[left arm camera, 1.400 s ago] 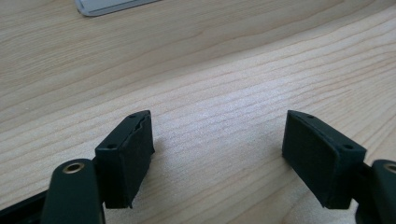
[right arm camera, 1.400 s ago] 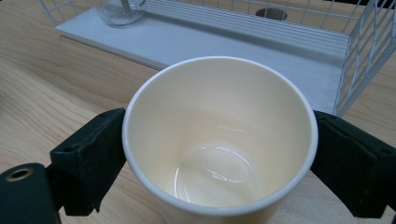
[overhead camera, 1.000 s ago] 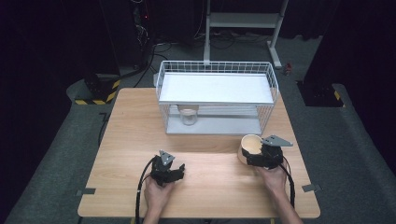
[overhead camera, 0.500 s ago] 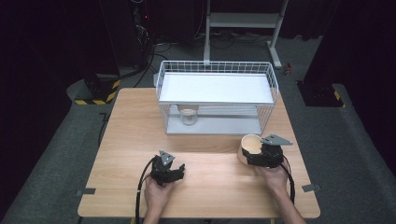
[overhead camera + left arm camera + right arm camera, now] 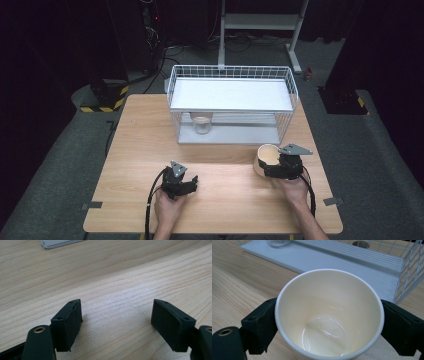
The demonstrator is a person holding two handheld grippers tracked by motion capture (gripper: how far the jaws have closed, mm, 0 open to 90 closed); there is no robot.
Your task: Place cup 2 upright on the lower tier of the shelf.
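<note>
In the high view, the wooden table (image 5: 150, 140) carries a white wire rack (image 5: 231, 107) at its far middle, with a small glass jar (image 5: 201, 124) standing on the rack's lower shelf, toward the left. The right gripper (image 5: 272, 164) sits near the table's right side, just in front of the rack's near right corner, and is clamped around a cream paper cup (image 5: 266, 156), whose open mouth tilts up and to the left. The left gripper (image 5: 187, 181) rests low over the near middle-left of the table, well apart from the cup, with bare wood around it.

In the left gripper view, the left gripper (image 5: 116, 322) has its two black jaws standing moderately apart, with nothing between them but table (image 5: 112, 277) grain. The pads (image 5: 71, 325) hover close above the wood or rest on it; I cannot tell which. A corner of the rack's white base (image 5: 58, 243) shows at the far left edge.

In the right gripper view, the right gripper (image 5: 329, 322) grips the cup (image 5: 329, 315) from both sides, its pads (image 5: 265, 320) pressed against the outer wall just below the rim. The cup is empty, glossy inside, and leans toward the camera. Beyond it lies the rack's (image 5: 412, 272) white lower shelf, with the jar (image 5: 277, 242) at the far left on that shelf.
</note>
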